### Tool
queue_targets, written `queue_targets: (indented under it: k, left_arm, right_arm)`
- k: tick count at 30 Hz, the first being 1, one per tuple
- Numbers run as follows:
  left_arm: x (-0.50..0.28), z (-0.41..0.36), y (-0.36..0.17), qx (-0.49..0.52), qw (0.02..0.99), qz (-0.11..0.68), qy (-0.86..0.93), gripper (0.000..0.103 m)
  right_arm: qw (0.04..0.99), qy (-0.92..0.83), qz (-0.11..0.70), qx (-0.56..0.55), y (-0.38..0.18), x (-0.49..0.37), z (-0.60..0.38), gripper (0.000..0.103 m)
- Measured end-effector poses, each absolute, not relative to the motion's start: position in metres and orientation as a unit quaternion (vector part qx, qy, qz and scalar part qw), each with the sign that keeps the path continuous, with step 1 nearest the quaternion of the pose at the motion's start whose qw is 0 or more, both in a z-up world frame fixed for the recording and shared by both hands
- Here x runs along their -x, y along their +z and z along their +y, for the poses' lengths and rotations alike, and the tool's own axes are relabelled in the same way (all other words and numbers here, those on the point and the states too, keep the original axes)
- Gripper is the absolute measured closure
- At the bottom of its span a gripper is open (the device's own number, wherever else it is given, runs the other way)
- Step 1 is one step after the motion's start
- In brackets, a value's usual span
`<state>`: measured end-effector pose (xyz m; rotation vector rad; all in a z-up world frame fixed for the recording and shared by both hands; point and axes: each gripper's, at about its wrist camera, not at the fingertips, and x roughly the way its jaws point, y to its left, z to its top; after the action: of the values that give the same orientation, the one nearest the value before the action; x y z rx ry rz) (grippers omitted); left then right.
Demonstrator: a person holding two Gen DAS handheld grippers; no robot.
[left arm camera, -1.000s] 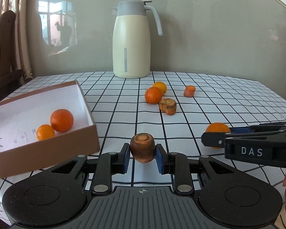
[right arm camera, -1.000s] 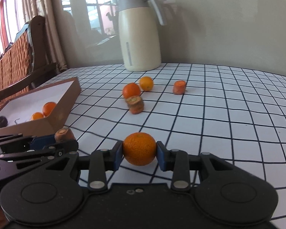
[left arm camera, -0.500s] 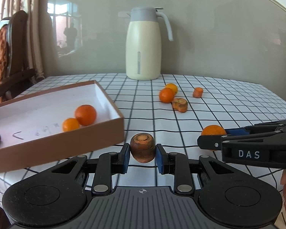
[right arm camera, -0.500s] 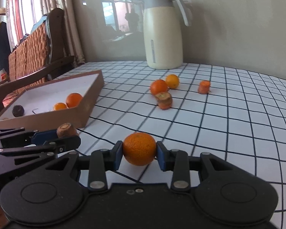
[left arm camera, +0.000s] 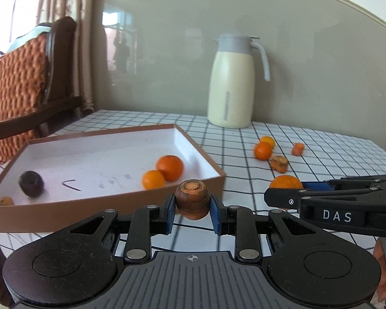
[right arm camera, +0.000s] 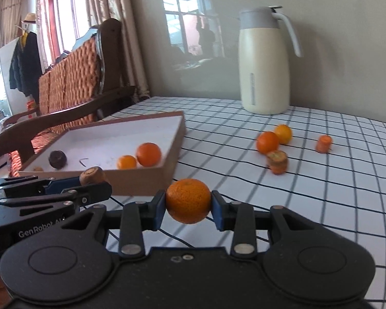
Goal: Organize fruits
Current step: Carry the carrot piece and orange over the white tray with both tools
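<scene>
My left gripper [left arm camera: 192,204] is shut on a brown carrot chunk [left arm camera: 192,202], held just in front of the brown box [left arm camera: 110,207]. My right gripper [right arm camera: 188,202] is shut on an orange [right arm camera: 188,200] above the checked tablecloth, right of the box [right arm camera: 141,180]. In the box lie two oranges [left arm camera: 169,168] [left arm camera: 153,179], a dark round fruit [left arm camera: 31,187] and a small scrap [left arm camera: 5,201]. On the table lie two oranges [right arm camera: 267,142] [right arm camera: 283,134] and two carrot chunks [right arm camera: 277,161] [right arm camera: 323,143]. The right gripper also shows in the left wrist view [left arm camera: 283,190].
A cream thermos jug [left arm camera: 231,82] stands at the back of the table by the wall. A wooden chair with a woven orange back [right arm camera: 69,87] stands left of the table. The table's left edge runs beside the box.
Both grippers have swung left toward the box while still holding the carrot chunk and the orange. The box now fills more of both views.
</scene>
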<state>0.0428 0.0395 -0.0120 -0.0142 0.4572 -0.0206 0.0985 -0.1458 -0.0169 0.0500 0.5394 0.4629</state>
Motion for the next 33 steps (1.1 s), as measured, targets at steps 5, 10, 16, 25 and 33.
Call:
queue_targets:
  k: [5, 10, 16, 25, 33]
  left_arm:
    - [-0.041, 0.057, -0.007, 0.02, 0.976, 0.215, 0.01, 0.074]
    - [-0.04, 0.075, -0.003, 0.032, 0.978, 0.202, 0.038, 0.074]
    - [-0.04, 0.101, 0.001, 0.047, 0.978, 0.19, 0.077, 0.074]
    - [-0.046, 0.132, -0.002, 0.061, 0.973, 0.19, 0.118, 0.074]
    - [-0.05, 0.149, -0.004, 0.063, 0.97, 0.188, 0.141, 0.074]
  right_arm:
    - [0.938, 0.242, 0.248, -0.03, -0.012, -0.1, -0.132, 0.074]
    - [0.939, 0.252, 0.231, -0.037, -0.007, -0.104, -0.118, 0.074]
    - [0.939, 0.26, 0.219, -0.046, -0.004, -0.11, -0.101, 0.074]
    - [0.94, 0.262, 0.209, -0.057, -0.003, -0.122, -0.083, 0.074]
    - [0.944, 0.253, 0.204, -0.059, -0.006, -0.132, -0.073, 0.074]
